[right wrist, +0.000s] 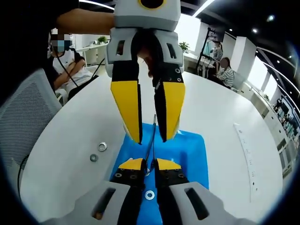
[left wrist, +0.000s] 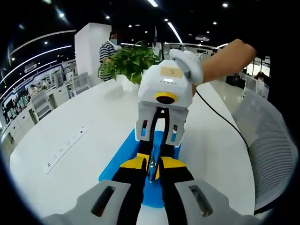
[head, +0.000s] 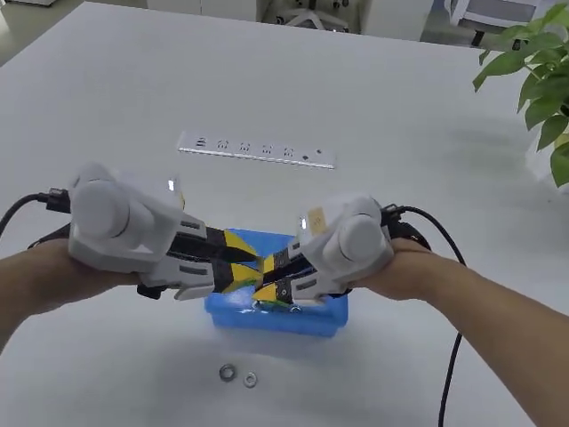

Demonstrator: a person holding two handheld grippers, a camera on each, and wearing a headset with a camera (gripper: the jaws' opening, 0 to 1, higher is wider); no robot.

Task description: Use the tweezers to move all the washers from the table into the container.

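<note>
The tweezers (right wrist: 149,157) are a thin metal strip over the blue container (head: 293,322). I judge them to be light, springy and smooth, so they can easily slide or twist between hard jaws. The best place to hold them is on the flat sides near the middle of the legs, so that a squeeze closes the tips. Their long axis runs from one gripper straight to the other, nearly level over the container, across the person from side to side. I cannot tell which end is the pointed one.

The right gripper (right wrist: 150,165) has its jaws almost closed on the near end of the tweezers. In the right gripper view, the left gripper (right wrist: 151,139) faces it with its jaws a little apart around the far end. A small gap shows on each side, so it does not seem to press.

One washer (right wrist: 150,194) lies inside the container. Two washers (head: 228,373) lie close together on the table (head: 356,107), just in front of the container. They are small, flat and thin, so they look hard to pick up. A power strip (head: 256,149) lies further back.
</note>
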